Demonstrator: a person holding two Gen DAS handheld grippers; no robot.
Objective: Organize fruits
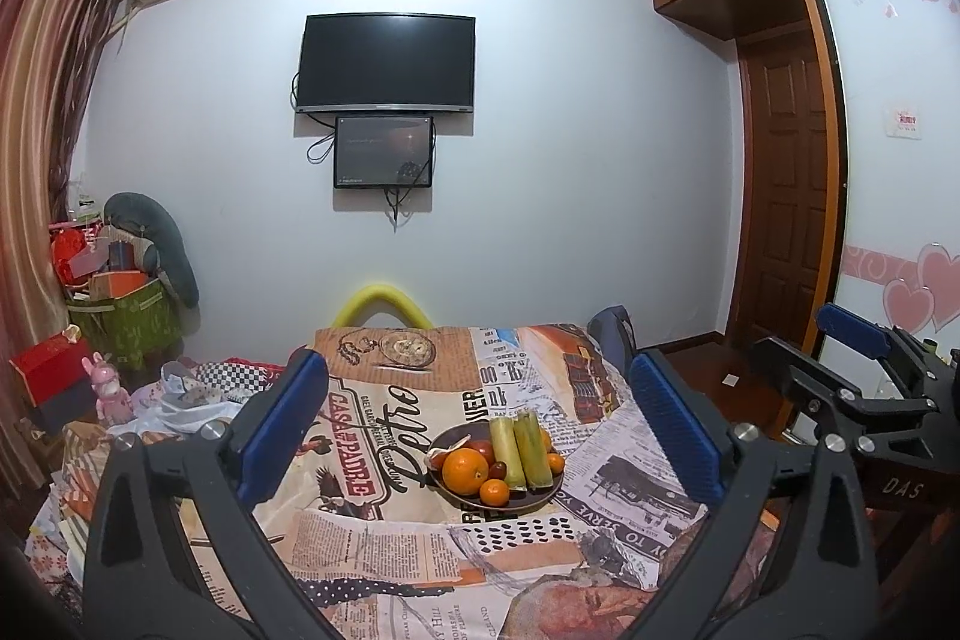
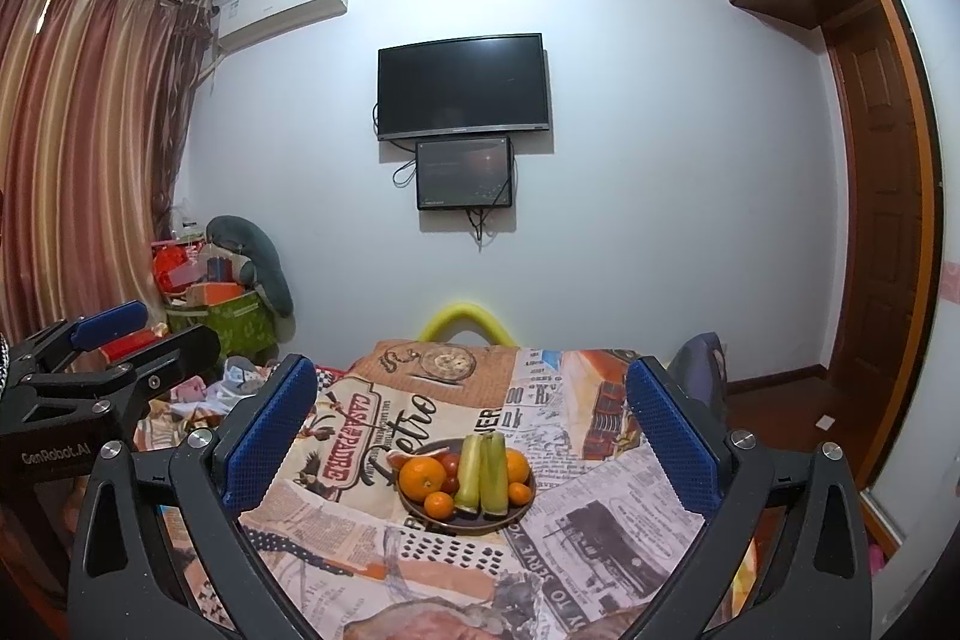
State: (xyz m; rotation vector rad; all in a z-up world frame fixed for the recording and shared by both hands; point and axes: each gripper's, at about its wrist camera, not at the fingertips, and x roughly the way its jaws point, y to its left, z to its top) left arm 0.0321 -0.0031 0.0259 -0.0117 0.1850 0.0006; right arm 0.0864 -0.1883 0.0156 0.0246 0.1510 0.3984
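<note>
I see a dark plate of fruit near the middle of the desk, which is covered with a newspaper-print cloth. On it sit a large orange, smaller oranges, dark red fruits and two pale green stalk pieces propped upright side by side. My left hand-held gripper is spread wide and grips nothing, raised over the near edge. My right hand-held gripper is likewise spread wide, touching nothing.
</note>
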